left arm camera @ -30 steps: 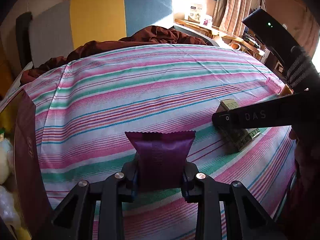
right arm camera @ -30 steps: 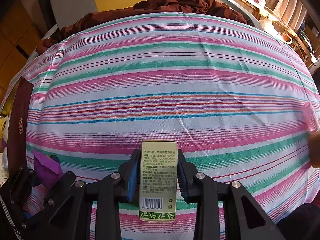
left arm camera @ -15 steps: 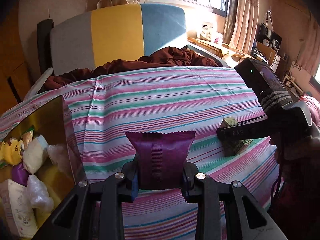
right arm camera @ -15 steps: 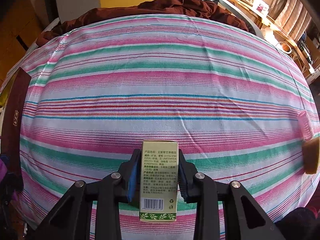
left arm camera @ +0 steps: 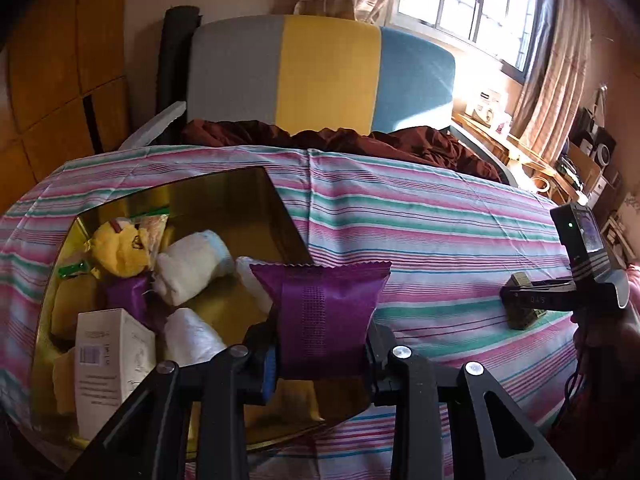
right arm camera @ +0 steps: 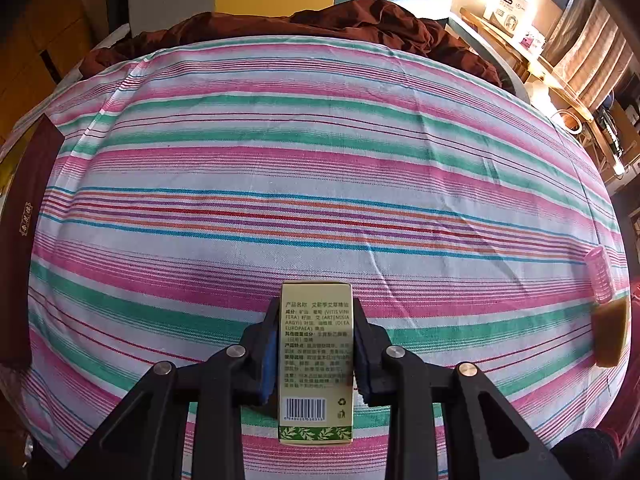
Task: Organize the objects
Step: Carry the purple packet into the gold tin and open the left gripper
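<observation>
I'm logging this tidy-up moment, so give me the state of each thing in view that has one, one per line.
Left tool: shut on the purple packet.
Purple packet: sealed, held upright over the box's edge.
Gold-lined box: open, partly filled.
Right tool: shut on the green carton.
Green carton: closed, gripped by its sides over the striped sheet.
Pink roller: lying on the sheet.

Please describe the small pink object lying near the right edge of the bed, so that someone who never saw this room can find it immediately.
Start from the striped bedsheet and follow it to its far right edge in the right wrist view. There the pink ribbed roller lies on the sheet, just above a brown block. Its translucent pink colour and ridged cylindrical shape distinguish it from that flat brown neighbour.
</observation>
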{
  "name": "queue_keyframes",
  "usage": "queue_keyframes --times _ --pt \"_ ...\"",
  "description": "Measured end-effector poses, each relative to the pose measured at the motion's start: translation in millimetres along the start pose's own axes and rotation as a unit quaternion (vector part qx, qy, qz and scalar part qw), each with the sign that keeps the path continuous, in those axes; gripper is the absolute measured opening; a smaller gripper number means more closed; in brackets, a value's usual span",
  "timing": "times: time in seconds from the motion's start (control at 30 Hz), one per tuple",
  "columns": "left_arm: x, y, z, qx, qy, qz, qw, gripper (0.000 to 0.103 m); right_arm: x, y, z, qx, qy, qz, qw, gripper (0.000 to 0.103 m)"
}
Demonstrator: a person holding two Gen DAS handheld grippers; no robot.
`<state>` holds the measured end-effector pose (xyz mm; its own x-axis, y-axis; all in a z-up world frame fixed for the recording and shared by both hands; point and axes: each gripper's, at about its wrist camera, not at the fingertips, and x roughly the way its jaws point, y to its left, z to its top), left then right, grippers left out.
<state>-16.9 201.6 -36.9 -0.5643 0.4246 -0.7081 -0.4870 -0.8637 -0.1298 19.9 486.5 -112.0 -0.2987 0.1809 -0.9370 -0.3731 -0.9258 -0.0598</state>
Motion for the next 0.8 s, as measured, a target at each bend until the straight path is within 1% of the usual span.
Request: queue_keyframes --times 0.1,0.2,0.33,0.5,0.67,0.8 --pt "-8.5 32.1 1.1 -0.037 -0.006 0.017 0.9991 0.032 -0.3 2.4 0.0 -0.003 -0.001 -0.002 1.0 0.03" --pt "-14.3 65.5 2.2 -0.075 -0.008 0.037 0.9965 0.032 3.3 3.2 -1.5 -0.009 -0.003 -0.008 1.0 0.03" --pt "-23.1 108.1 4.5 -0.113 -0.019 0.072 0.9908 0.032 -2.0 9.1 -3.8 -0.017 -0.005 -0.015 1.0 0.03" --pt "-30.8 150.8 0.0 -0.145 -0.025 0.116 0.9824 0.032 -2.8 13.1 -4.1 -0.029 -0.008 -0.025 0.999 0.03" --pt "-31.1 174.5 -9.2 -0.165 -0.02 0.142 0.9759 0.032 -3.1 10.6 -3.5 -0.036 -0.009 -0.031 0.999 0.03" --pt "-23.5 178.9 -11.9 -0.167 -0.009 0.147 0.9749 0.032 -4.5 10.9 -1.8 -0.04 -0.01 -0.035 0.999 0.03"
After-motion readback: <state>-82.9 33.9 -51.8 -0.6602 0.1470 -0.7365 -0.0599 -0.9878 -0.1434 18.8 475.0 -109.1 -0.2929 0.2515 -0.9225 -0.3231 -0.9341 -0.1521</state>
